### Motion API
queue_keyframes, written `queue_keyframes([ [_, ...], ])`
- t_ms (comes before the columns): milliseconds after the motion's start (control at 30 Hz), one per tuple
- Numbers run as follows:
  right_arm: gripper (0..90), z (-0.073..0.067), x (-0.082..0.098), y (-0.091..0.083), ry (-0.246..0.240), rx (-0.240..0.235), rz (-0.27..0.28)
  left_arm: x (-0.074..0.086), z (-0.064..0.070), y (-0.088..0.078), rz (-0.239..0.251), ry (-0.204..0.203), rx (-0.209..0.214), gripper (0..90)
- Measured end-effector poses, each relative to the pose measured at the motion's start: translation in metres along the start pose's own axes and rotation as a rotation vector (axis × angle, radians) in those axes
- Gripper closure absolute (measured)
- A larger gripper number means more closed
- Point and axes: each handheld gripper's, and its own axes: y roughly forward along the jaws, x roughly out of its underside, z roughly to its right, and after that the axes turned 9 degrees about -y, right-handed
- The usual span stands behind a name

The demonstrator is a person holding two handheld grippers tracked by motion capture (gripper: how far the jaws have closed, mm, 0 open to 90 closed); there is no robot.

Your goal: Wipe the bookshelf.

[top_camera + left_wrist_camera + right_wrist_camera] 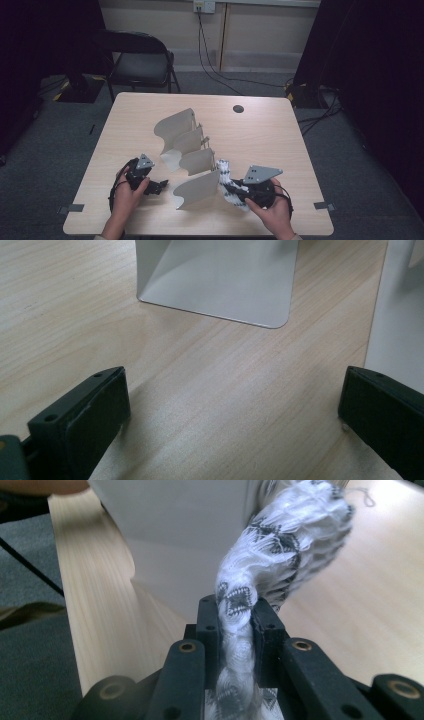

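Observation:
A white cloth with a black pattern (225,177) hangs bunched in my right gripper (236,191), at the front right of the wooden table (260,135). In the right gripper view, my right gripper (236,615) is shut on the cloth (285,540), which rises past a white curved divider (180,525). A row of several white curved dividers (187,147) stands in the middle of the table. My left gripper (159,186) rests low on the front left, beside the nearest divider. In the left gripper view, my left gripper (232,400) is open over bare wood, facing a divider's foot (220,285).
A black folding chair (142,62) stands beyond the far left edge of the table. A round dark cable hole (238,108) is near the far edge. Cables (210,65) run along the floor from a wall socket. The table's front edge lies just behind both hands.

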Motion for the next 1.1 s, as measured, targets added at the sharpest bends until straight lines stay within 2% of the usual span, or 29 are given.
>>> queue_keyframes([
  [233,78.1,-0.001,0.024,0.026,0.027,-0.031,-0.077,0.0,0.0,0.0,0.0,0.0,0.0,0.0],
  [500,78.2,-0.002,0.039,0.043,0.045,-0.049,-0.128,0.0,0.0,0.0,0.001,0.0,0.0,0.0],
  [700,78.3,-0.002,0.044,0.048,0.043,-0.055,-0.145,0.0,0.001,0.001,-0.002,-0.003,0.0,0.0],
  [833,78.3,0.001,0.042,0.043,0.047,-0.04,-0.136,-0.001,0.001,0.001,-0.001,-0.005,-0.001,0.0],
  [900,78.2,0.007,0.037,0.037,0.064,-0.022,-0.109,-0.001,0.002,0.001,0.002,-0.009,0.001,0.0],
  [1000,78.2,0.017,0.026,0.028,0.061,0.011,-0.068,-0.001,0.002,0.001,0.002,-0.008,0.0,0.0],
  [1100,78.2,0.023,0.02,0.028,0.065,0.012,-0.051,-0.001,0.002,0.001,0.001,-0.005,-0.002,0.0],
])
